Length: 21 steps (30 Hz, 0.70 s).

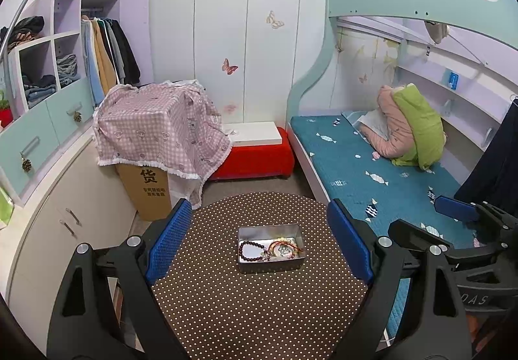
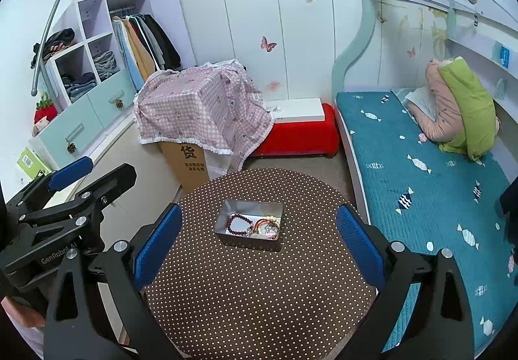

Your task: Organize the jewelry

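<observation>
Jewelry point(image 1: 270, 250) lies in a metal tin point(image 1: 270, 263) on the dotted table point(image 1: 259, 311), ahead between the left claw's point(image 1: 264, 240) spread fingers; a dark bead bracelet point(image 1: 251, 251) shows. From the right claw point(image 2: 259, 240), also spread, tin point(image 2: 249, 242) sits ahead, nothing between.

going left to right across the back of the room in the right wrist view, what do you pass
Open white wardrobe shelves with hanging clothes → cardboard box draped in a pink checked cloth → red bench with a white board on top → teal patterned bed mattress → folded pink and green quilts.
</observation>
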Available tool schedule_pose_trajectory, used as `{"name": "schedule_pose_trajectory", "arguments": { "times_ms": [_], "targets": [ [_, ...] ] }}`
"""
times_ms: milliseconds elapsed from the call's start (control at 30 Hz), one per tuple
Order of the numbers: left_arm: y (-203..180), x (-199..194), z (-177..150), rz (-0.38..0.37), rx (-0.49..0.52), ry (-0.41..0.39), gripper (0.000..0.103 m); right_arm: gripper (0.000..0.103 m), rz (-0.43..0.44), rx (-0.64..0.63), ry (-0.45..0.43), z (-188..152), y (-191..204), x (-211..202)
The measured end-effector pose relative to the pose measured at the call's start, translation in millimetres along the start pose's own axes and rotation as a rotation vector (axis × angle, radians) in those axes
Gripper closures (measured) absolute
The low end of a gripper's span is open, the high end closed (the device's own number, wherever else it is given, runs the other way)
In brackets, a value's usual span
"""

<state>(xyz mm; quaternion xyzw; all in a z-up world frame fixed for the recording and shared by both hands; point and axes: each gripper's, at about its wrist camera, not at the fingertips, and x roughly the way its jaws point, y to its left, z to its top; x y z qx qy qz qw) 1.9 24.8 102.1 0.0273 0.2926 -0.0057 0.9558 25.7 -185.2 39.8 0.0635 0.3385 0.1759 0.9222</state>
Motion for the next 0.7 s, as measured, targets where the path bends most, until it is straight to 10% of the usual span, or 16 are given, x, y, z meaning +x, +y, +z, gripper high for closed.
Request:
{"name": "schedule_pose_trajectory", "arguments": {
  "times_ms": [700],
  "targets": [
    [-1.3,-7.1,-5.4,0.008,-0.009,-0.003,0.017,0.009,-0.007,-0.006,-0.001,0.7,3.8,-5.5]
  ]
}}
